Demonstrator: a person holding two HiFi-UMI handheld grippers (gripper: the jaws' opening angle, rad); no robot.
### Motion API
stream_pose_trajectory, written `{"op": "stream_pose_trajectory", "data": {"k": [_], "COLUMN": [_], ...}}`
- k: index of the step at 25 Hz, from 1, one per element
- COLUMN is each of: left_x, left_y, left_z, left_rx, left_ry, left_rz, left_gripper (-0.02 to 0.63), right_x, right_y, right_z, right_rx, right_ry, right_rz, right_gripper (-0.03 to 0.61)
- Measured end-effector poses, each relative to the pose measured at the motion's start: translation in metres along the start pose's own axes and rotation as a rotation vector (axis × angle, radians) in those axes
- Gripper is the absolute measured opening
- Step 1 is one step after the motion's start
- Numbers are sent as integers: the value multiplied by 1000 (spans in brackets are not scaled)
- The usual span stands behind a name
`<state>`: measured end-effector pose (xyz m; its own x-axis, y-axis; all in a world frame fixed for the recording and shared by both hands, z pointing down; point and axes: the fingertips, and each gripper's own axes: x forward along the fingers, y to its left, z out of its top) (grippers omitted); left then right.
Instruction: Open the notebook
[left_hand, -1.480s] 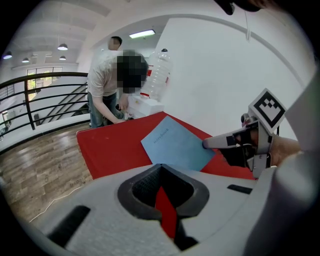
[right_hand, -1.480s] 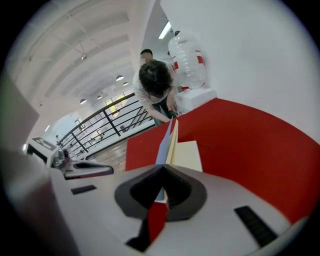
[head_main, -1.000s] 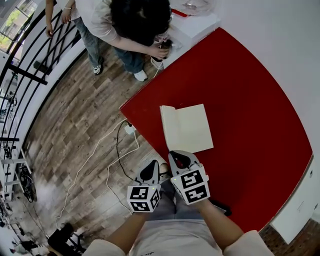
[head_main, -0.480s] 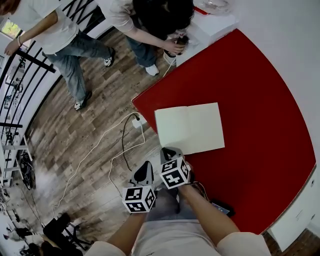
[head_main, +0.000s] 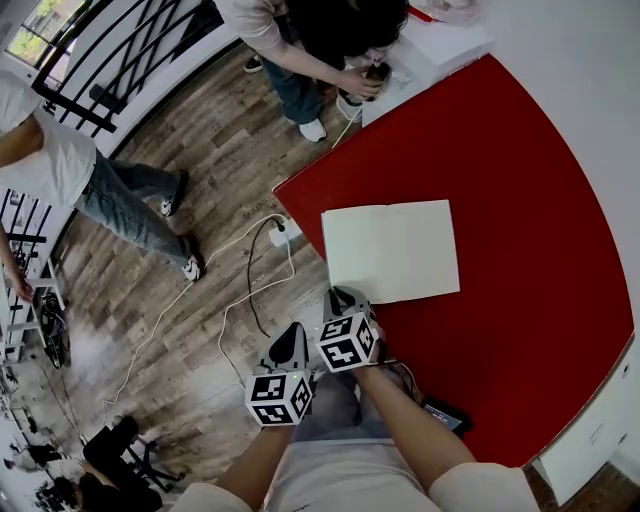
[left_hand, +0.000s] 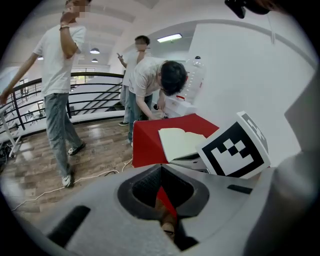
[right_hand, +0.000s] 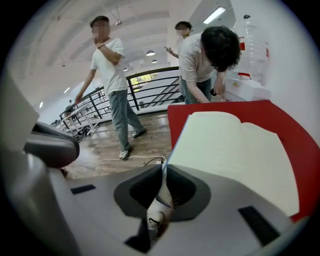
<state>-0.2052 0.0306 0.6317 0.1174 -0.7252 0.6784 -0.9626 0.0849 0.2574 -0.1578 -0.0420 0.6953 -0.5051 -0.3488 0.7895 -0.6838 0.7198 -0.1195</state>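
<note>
Our right gripper (head_main: 341, 295), fingers shut and empty, sits at the open notebook's (head_main: 392, 250) near-left corner; our left gripper (head_main: 294, 332), likewise shut, is off the worktop (head_main: 520, 260).

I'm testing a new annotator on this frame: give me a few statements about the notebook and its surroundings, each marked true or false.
1. The notebook lies open on the red table. True.
2. Its pages are covered in handwriting. False: the pages look blank.
3. A white cable lies on the wooden floor. True.
4. The left gripper rests on the notebook. False: it is beside the table's edge, apart from the notebook.
</note>
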Motion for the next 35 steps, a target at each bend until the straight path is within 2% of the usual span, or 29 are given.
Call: {"op": "stream_pose_trajectory", "data": {"k": [8,15,21,26,30,35], "left_x": [-2,-6,-7,-10,-20,-27], "left_y": [-2,-3,-4,-22,-52,-91], "left_z": [4,2,5,22,34,50], "left_rx": [11,25,35,72,92,136], "left_ry": [-2,4,-3,-23,-21,-30], "left_rz": [-16,-24,-34,-71,-134,-202], "left_gripper": [6,6,6,6,6,6], "right_x": [0,-1,-22,-72,-126,-181], "right_y": [3,7,9,-15,-32,-59], "right_z": [-2,-2,11,20,26,27], "right_rx": [87,108,165,129,95,111], "right_ry": [15,12,-62,-120,-160,-206], "right_rz": [46,73,115,71,31,-42], "right_gripper": [55,91,91,91,89,78]}}
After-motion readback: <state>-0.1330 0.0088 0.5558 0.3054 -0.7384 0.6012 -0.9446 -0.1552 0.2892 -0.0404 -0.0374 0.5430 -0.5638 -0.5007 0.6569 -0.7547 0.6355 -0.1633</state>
